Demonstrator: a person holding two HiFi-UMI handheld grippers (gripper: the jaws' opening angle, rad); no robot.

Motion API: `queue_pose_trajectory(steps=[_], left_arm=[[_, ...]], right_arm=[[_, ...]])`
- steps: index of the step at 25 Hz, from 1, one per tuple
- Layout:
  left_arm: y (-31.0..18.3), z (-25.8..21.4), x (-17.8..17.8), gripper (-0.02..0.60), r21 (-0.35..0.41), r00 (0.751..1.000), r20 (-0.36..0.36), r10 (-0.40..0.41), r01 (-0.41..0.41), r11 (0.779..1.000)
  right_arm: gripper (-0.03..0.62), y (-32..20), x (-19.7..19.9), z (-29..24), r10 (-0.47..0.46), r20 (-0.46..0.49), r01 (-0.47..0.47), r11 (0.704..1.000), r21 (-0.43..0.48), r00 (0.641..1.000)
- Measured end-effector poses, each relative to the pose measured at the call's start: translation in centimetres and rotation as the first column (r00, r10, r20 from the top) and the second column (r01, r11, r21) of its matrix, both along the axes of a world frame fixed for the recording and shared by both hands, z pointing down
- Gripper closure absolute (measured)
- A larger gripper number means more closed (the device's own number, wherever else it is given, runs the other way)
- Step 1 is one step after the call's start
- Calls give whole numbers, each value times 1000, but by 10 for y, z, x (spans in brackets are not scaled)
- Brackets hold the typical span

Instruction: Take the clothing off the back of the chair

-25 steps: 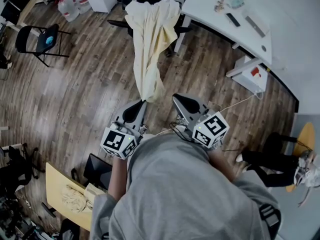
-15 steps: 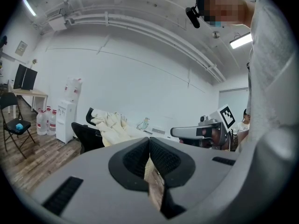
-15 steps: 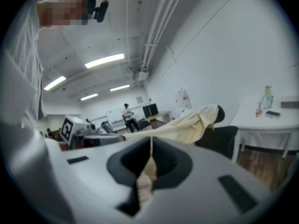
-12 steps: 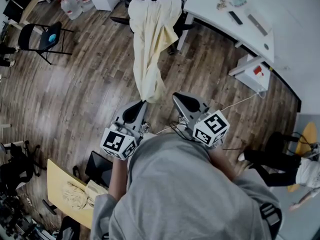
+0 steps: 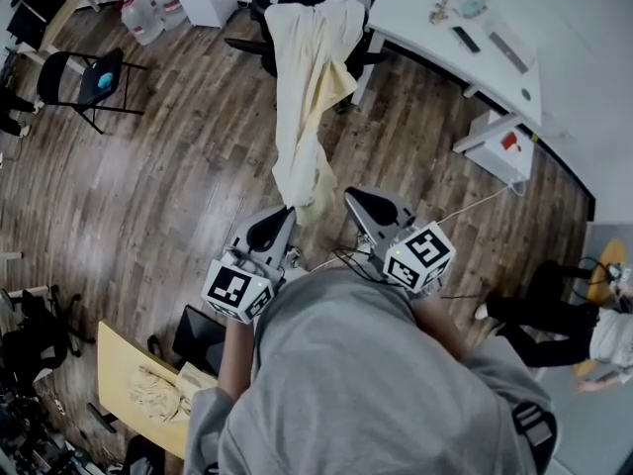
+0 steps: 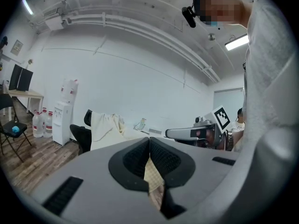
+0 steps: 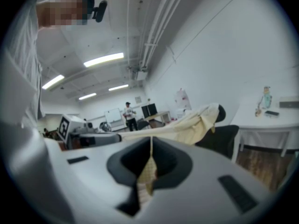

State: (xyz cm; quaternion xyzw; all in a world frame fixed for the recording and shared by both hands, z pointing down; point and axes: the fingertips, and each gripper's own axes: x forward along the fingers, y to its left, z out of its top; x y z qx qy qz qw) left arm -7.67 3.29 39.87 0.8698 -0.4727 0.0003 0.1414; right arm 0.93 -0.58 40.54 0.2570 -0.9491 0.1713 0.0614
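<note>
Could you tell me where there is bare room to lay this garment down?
The widest bare patch is the wood floor between the black folding chair and the cream garment. The white desk is free at its left end; small items crowd its middle. The low wooden table already carries cloth.

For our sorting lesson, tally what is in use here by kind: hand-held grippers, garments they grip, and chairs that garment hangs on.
Hand-held grippers: 2 (left hand-held gripper, right hand-held gripper)
Garment: 1
Chair: 1
Total: 4
</note>
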Motion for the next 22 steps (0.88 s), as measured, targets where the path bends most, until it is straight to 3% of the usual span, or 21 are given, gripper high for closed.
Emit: queue_pose_trajectory(steps=[10, 22], left_arm=[[17, -4, -24, 546, 8, 997, -6, 74, -74, 997], [30, -5, -29, 546, 16, 990, -14, 138, -138, 990]], right_arm=[[559, 25, -30, 2, 56, 4, -56, 998, -8, 998], [559, 40, -34, 4, 107, -5, -107, 994, -13, 994]])
